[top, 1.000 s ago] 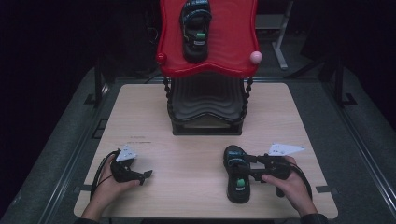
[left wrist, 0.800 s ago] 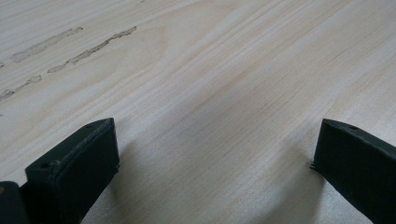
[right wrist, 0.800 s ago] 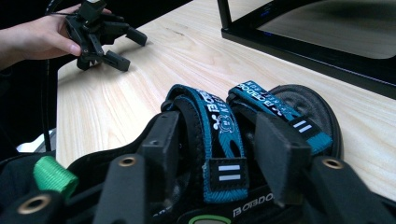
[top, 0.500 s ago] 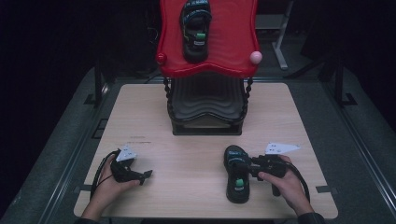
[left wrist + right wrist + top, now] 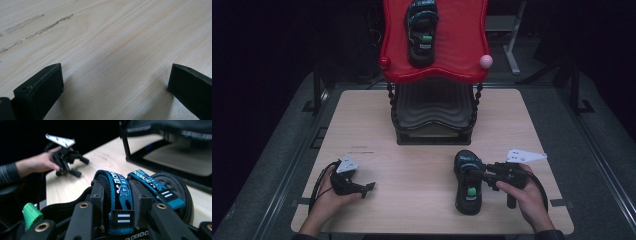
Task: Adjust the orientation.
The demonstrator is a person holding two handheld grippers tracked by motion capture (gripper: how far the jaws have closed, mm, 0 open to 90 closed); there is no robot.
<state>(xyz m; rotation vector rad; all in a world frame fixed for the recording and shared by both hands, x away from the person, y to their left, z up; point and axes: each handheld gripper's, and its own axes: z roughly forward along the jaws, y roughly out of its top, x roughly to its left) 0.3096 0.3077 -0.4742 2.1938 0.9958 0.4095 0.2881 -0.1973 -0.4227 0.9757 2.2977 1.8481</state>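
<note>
The right tongs, having just closed, pinch one blue strap of the sandal on the counter, so lifting could twist it loose, while the left tongs rest spread, empty.

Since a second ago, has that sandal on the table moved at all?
No. The sandal on the table lies at the same spot relative to the shelf's base. The right gripper has just been closing on its blue strap.
</note>
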